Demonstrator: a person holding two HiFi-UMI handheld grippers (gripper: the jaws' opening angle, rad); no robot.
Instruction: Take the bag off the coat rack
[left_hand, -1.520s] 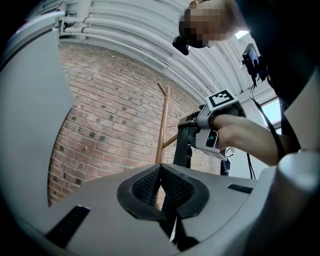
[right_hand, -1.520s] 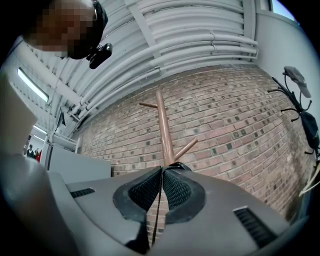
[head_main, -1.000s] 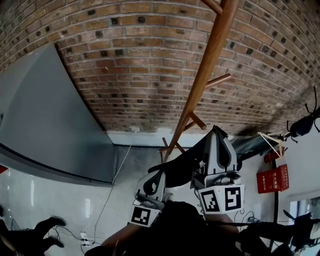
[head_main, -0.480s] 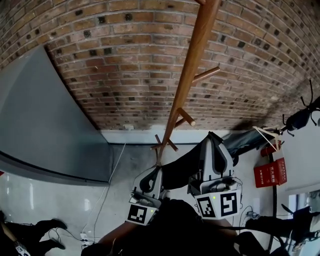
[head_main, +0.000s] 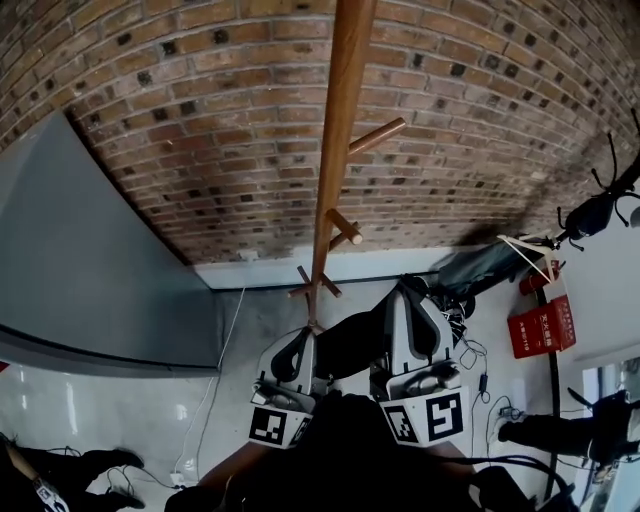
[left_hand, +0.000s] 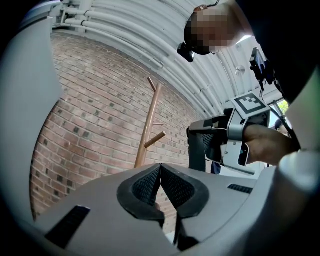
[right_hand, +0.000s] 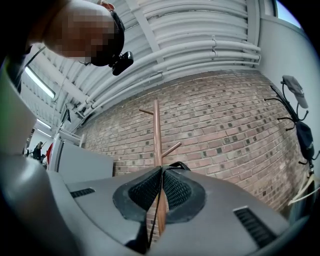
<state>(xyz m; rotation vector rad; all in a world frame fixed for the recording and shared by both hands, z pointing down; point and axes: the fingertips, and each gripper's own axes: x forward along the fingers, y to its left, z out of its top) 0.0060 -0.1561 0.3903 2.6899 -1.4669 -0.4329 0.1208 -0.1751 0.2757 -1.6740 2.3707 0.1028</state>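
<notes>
Both claws are closed: the right claw (right_hand: 161, 171) on the bag's black strap (right_hand: 156, 216), the left claw (left_hand: 160, 167) empty.

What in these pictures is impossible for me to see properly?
- Bag: the head view shows only a dark shape; the right gripper covers the rest.
- Coat rack: its top is cut off by the head view's upper edge, and its foot is hidden behind the bag and left gripper.
- Strap: in the right gripper view, its lower run is hidden by the gripper's own body.
- Red sign: its print is too small to read.
</notes>
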